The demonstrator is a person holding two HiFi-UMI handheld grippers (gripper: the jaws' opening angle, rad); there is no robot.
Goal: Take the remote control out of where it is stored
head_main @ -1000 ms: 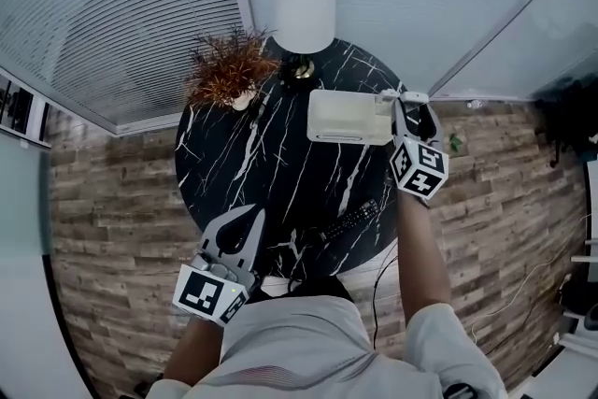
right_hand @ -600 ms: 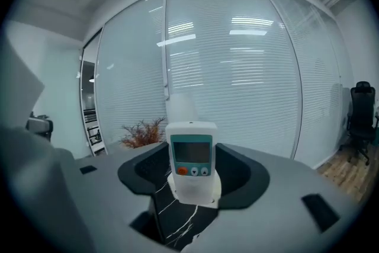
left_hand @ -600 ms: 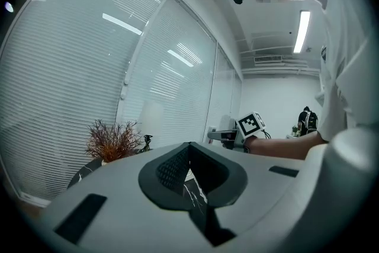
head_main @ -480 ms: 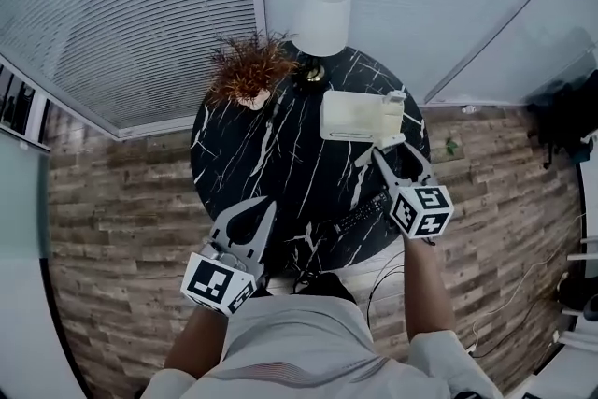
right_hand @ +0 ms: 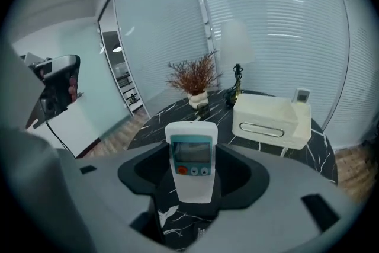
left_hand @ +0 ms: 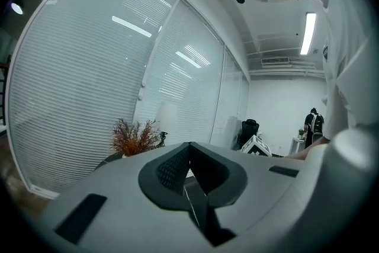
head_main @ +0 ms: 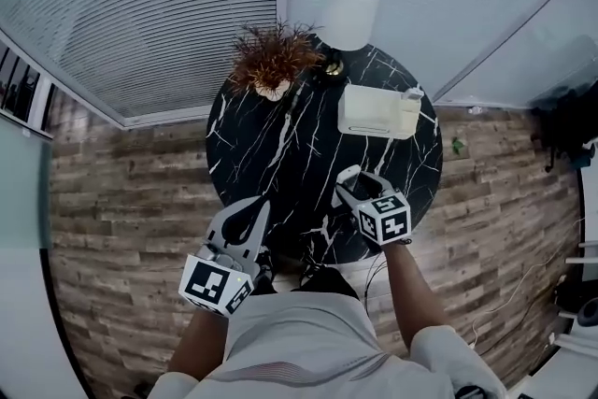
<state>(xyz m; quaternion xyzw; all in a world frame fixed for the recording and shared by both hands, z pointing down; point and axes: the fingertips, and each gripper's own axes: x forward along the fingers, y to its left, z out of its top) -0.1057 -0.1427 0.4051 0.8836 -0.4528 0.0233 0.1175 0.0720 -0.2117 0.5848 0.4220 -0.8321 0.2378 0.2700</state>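
A small white remote control (right_hand: 191, 166) with a screen and buttons stands upright between my right gripper's (right_hand: 191, 154) jaws, which are shut on it. In the head view that right gripper (head_main: 350, 182) hovers over the near right part of the round black marble table (head_main: 280, 159), well short of the white storage box (head_main: 374, 112). The same box (right_hand: 269, 118) lies ahead in the right gripper view, and another small remote (right_hand: 302, 95) stands in its right compartment. My left gripper (head_main: 250, 208) hangs shut and empty at the table's near left edge.
At the table's far side are a dried reddish plant in a pot (head_main: 273, 63) and a white lamp (head_main: 350, 9). Glass walls with blinds rise behind the table. Wood-pattern floor surrounds it, and cables lie on the floor near the person's right.
My right gripper has drawn back from the white box toward the person, carrying the white remote. The left gripper has stayed near the table's front edge.
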